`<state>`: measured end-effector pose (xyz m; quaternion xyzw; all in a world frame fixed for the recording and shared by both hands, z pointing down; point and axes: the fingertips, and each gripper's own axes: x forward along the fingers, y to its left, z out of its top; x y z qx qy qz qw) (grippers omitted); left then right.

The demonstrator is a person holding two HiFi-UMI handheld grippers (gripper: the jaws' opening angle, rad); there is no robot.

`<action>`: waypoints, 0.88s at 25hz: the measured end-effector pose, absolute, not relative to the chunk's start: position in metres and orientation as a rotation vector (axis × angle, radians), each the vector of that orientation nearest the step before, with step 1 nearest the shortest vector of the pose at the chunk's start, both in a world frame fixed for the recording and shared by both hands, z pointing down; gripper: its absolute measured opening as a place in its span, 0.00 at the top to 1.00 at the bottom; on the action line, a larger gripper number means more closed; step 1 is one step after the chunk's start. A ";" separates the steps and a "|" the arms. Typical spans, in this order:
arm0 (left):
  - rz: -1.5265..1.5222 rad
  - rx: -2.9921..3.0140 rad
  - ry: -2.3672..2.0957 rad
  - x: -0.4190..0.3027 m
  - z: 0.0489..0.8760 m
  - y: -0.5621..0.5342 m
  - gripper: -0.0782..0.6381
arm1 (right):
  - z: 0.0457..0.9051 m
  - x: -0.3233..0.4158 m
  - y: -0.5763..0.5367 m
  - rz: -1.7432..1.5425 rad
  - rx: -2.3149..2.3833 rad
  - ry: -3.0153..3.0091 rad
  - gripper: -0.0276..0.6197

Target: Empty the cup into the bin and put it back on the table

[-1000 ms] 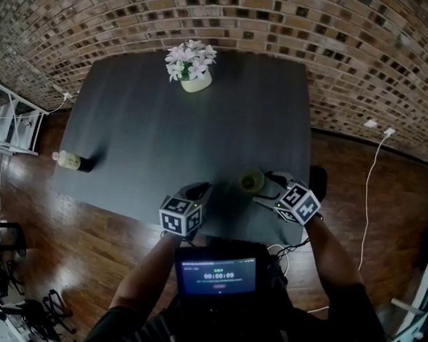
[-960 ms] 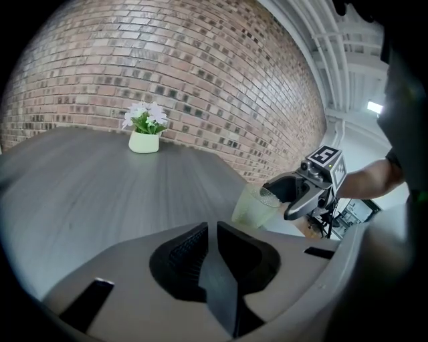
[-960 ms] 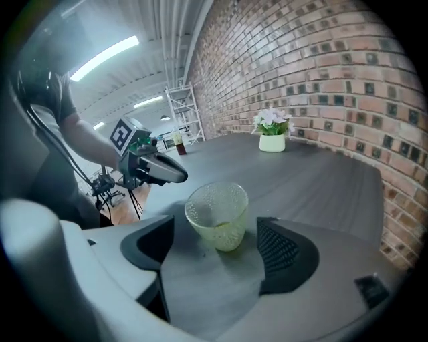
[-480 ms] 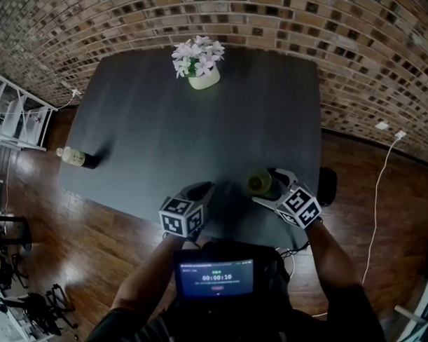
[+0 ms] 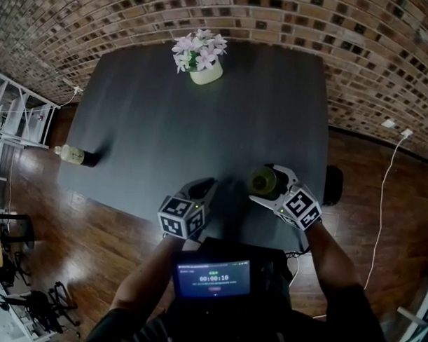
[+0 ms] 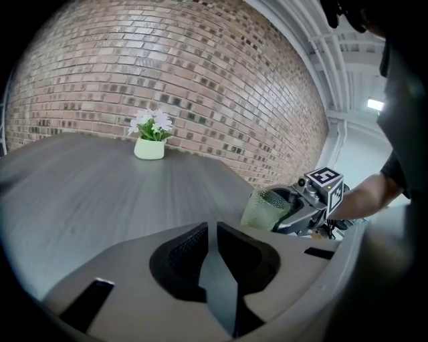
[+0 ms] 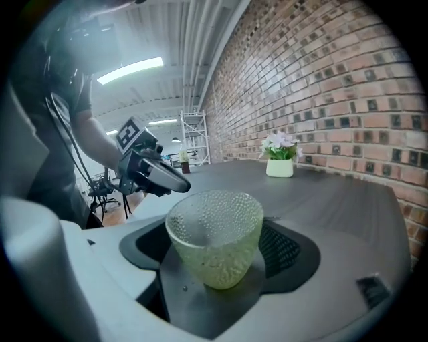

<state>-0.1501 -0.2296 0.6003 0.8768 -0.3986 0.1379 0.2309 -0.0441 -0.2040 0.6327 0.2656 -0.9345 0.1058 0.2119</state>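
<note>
A green dimpled glass cup stands upright on the dark table near its front right corner. My right gripper straddles it. In the right gripper view the cup sits between the pads with a gap on the left side. The jaws have just been opening and stand open around it. My left gripper rests at the table's front edge, left of the cup, with its pads together and nothing between them. The left gripper view shows the cup inside the right gripper.
A white pot of flowers stands at the table's far edge. A bottle lies at the left edge. A dark bin-like object sits on the wooden floor right of the table. A brick wall runs behind; white shelving is at left.
My right gripper has slid forward, so the cup now sits deeper between its fingers. The left gripper has stayed where it was.
</note>
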 end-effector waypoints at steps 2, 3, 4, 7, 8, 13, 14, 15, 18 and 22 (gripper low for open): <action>0.375 2.426 -1.098 -0.150 0.598 -0.231 0.83 | 0.629 -0.046 -0.208 0.261 0.774 -2.623 0.32; 0.374 2.432 -1.099 -0.150 0.598 -0.231 0.83 | 0.626 -0.047 -0.209 0.255 0.799 -2.641 0.32; 0.373 2.438 -1.098 -0.149 0.597 -0.230 0.83 | 0.623 -0.047 -0.209 0.241 0.816 -2.655 0.32; 0.374 2.454 -1.092 -0.148 0.597 -0.230 0.83 | 0.620 -0.047 -0.209 0.194 0.825 -2.675 0.32; 0.375 2.456 -1.090 -0.148 0.597 -0.230 0.83 | 0.619 -0.047 -0.208 0.199 0.832 -2.683 0.32; 0.368 2.477 -1.079 -0.143 0.595 -0.228 0.83 | 0.617 -0.048 -0.208 0.181 0.846 -2.716 0.32; 0.369 2.482 -1.079 -0.143 0.595 -0.228 0.83 | 0.618 -0.048 -0.208 0.175 0.845 -2.721 0.32; 0.372 2.485 -1.082 -0.143 0.595 -0.228 0.83 | 0.618 -0.048 -0.208 0.172 0.846 -2.726 0.32; 0.374 2.482 -1.093 -0.144 0.597 -0.228 0.83 | 0.622 -0.047 -0.207 0.169 0.845 -2.735 0.32; 0.361 2.484 -1.099 -0.144 0.594 -0.226 0.83 | 0.623 -0.047 -0.208 0.163 0.858 -2.746 0.32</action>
